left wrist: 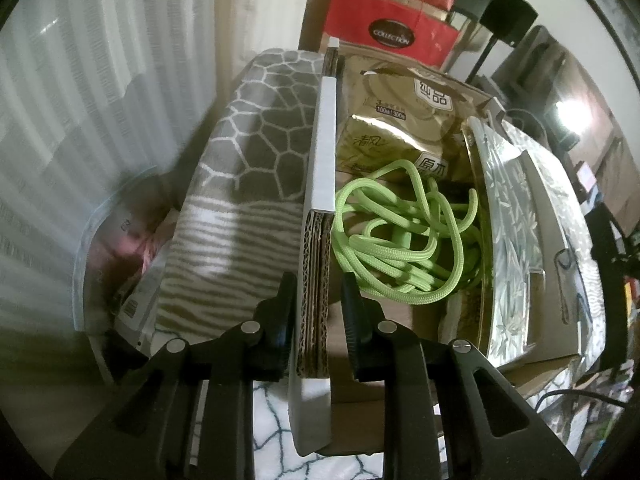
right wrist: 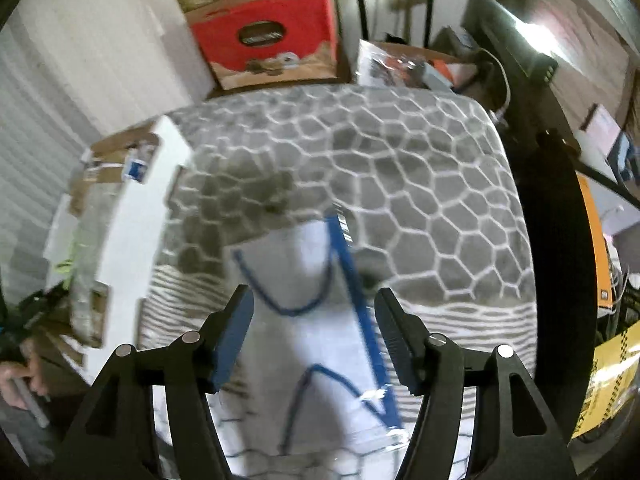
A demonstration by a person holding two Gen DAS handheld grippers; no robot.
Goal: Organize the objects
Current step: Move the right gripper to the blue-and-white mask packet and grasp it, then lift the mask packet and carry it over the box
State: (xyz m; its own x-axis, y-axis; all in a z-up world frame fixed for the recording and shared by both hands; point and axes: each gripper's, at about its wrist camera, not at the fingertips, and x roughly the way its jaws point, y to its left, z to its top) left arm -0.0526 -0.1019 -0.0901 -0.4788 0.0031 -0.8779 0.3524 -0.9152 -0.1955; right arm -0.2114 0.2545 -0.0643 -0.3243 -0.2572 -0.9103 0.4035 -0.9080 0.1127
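Note:
My left gripper (left wrist: 318, 300) is shut on the white-faced cardboard wall (left wrist: 320, 160) of a box. Inside the box lie a light green rope (left wrist: 400, 236), gold tissue packs (left wrist: 396, 120) and a silver patterned pack (left wrist: 508, 220). My right gripper (right wrist: 314, 320) is open above a clear bag (right wrist: 320, 340) with a blue zip strip and a blue cable inside, lying on the grey honeycomb-patterned blanket (right wrist: 400, 168). The same box (right wrist: 128, 220) stands blurred at the left of the right wrist view.
A red "Collection" carton (left wrist: 388, 28) stands behind the box and shows in the right wrist view (right wrist: 264, 40). A clear plastic bag (left wrist: 116, 248) sits left of the blanket. Black stands and clutter fill the right side.

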